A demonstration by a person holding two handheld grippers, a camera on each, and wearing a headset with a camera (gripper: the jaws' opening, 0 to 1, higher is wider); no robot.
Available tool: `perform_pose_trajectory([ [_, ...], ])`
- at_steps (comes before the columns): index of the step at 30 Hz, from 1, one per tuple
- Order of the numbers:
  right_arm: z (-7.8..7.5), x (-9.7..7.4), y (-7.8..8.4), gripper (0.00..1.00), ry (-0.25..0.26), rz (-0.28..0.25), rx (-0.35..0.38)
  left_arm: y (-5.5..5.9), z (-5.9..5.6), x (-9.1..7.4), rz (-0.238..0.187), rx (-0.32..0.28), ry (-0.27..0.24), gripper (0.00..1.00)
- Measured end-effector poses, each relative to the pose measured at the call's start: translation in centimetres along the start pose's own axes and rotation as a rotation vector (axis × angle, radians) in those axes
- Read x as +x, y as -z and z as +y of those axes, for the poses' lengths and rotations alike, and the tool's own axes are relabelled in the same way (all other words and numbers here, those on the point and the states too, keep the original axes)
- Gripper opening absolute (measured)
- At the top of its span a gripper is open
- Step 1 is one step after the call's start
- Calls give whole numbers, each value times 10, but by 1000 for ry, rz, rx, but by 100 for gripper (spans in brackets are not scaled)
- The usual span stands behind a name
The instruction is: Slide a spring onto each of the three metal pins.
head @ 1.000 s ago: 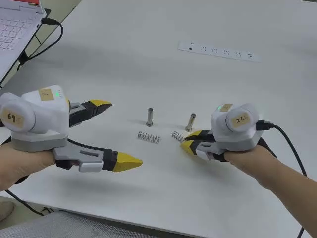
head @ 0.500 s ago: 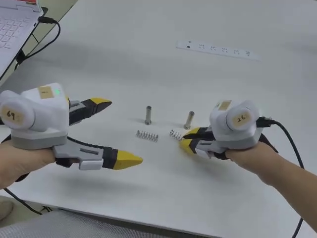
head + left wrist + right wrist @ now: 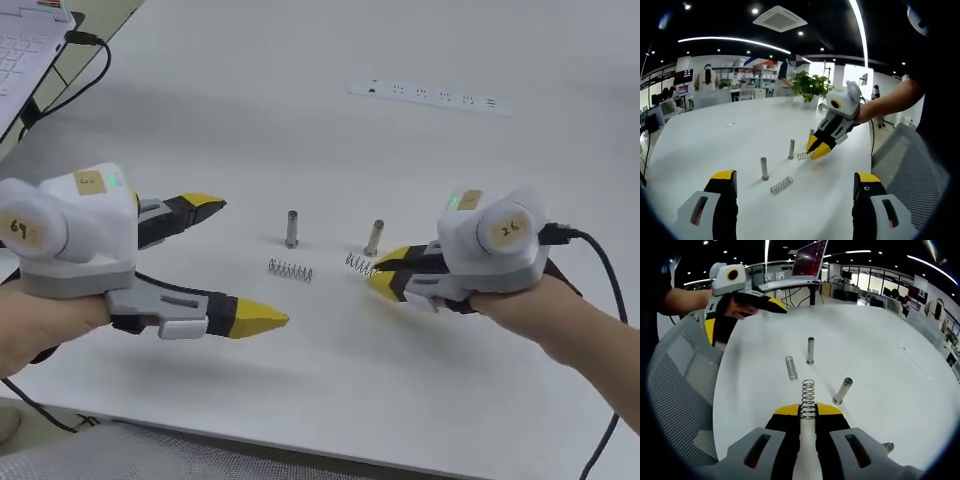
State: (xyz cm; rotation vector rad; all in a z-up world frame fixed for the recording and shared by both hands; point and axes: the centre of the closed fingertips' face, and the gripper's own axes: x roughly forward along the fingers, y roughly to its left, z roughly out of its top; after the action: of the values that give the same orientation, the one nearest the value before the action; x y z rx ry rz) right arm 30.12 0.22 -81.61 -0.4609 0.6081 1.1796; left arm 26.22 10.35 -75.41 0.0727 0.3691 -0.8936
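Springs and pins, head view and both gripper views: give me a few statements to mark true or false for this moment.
1. The right gripper is shut on a spring. True.
2. The left gripper is clamped on a pin. False: its jaws stand wide open and hold nothing.
3. A second spring lies flat on the table, on no pin. True.
4. One of the standing pins carries a spring. False: in the head view the left-hand pin and the right-hand pin are both bare.
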Motion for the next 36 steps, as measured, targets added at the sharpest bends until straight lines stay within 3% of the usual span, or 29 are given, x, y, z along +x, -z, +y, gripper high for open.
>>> perform_pose_trajectory([
  [9, 3, -15, -7, 8, -20, -11, -32, 0, -3, 3, 0, -1, 10, 91],
  [19, 3, -32, -4, 8, -43, -16, -61, -2, -10, 7, -3, 1, 40, 85],
  [30, 16, -43, -10, 8, -97, -32, -136, -5, -27, 19, 5, 8, 116, 77],
  [36, 21, -47, -7, 8, -117, -16, -181, -3, -41, 30, 28, 17, 190, 68],
])
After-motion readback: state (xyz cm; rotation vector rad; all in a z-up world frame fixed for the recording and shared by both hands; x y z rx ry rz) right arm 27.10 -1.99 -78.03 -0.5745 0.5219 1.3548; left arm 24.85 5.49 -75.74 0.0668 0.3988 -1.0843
